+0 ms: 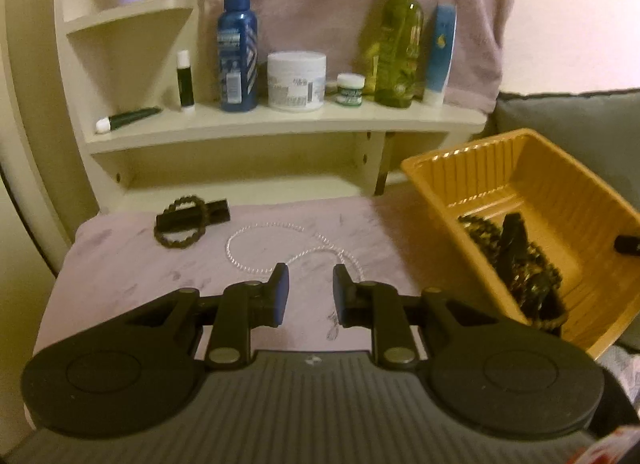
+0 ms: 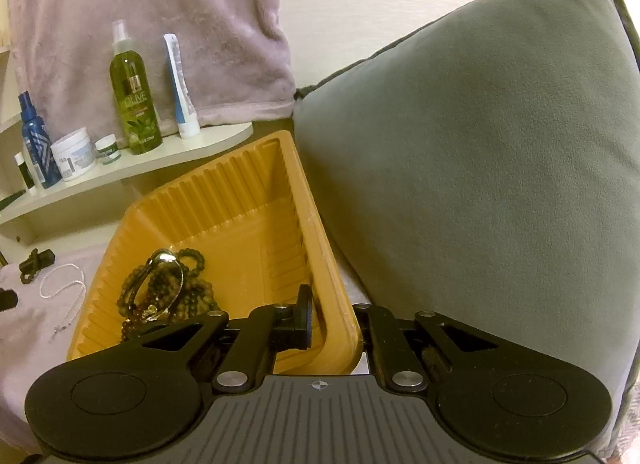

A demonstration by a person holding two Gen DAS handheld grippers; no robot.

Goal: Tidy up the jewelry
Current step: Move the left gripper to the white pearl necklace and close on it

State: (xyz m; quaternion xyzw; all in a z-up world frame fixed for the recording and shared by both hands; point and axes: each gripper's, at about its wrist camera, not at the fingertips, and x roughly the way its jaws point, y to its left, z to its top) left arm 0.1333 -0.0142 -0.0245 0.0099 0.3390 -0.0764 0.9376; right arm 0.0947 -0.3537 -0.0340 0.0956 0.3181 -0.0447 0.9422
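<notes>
Left gripper (image 1: 310, 288) jaws apart with a small gap, nothing between them, hovering over the lilac cloth (image 1: 160, 272); white bead chain (image 1: 256, 248) lies loose on the cloth just ahead of the fingertips, not touching them; dark bead bracelet (image 1: 180, 224) sits further back on the cloth, looped over a small black block (image 1: 208, 212); orange tray (image 1: 532, 184) tilted at the cloth's right edge, heap of dark bead strands (image 2: 168, 284) inside with a shiny bangle (image 2: 164, 264) on top; right gripper (image 2: 332, 320) pinching the tray's near wall, one finger (image 2: 302, 316) inside, the other hidden outside against the grey cushion (image 2: 480, 164); shelf (image 1: 280, 124) behind carries blue bottle (image 1: 238, 44), white jar (image 1: 296, 80), green spray bottle (image 1: 400, 44)
</notes>
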